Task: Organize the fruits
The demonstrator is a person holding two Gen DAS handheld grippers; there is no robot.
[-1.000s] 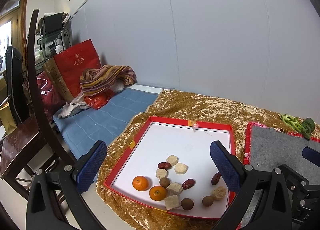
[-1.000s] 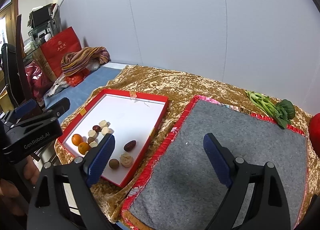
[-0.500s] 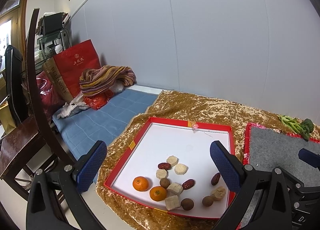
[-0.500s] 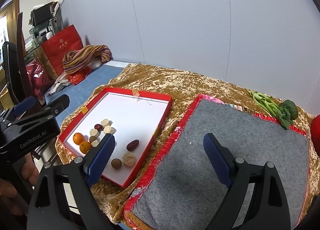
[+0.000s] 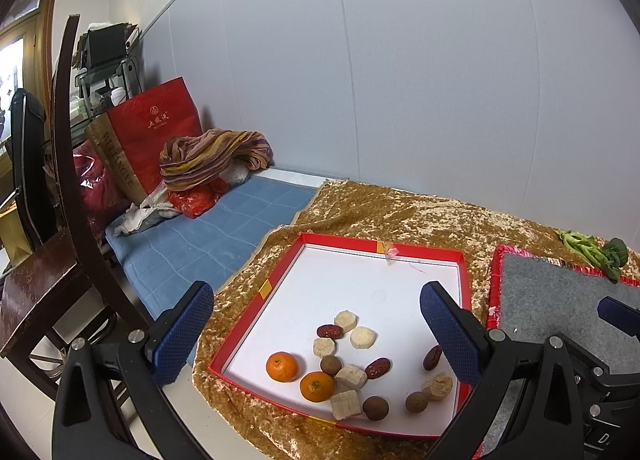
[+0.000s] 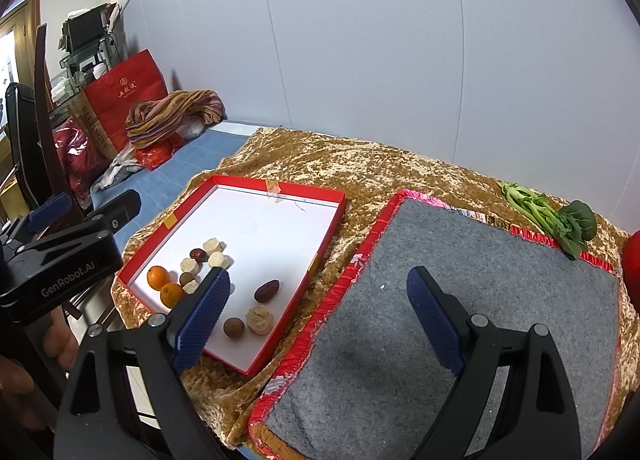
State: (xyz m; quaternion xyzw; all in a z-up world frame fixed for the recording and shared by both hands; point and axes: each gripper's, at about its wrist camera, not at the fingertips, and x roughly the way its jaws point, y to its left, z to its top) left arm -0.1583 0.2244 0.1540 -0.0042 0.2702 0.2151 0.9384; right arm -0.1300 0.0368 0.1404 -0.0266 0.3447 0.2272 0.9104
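Both my claws stand apart and empty: the left claw point(image 5: 316, 330) hangs over the red tray point(image 5: 256, 300), the right claw point(image 6: 318, 302) over the grey mat point(image 6: 500, 300) beside that tray. The fruits lie bunched at the tray's near end: two oranges point(image 5: 282, 367), red dates point(image 5: 377, 368) and brown round ones point(image 5: 375, 408) mixed with pale cubes point(image 5: 345, 405). They touch, so I reckon closing on one could nudge its neighbours, and a round one may roll off against the tray's wall.
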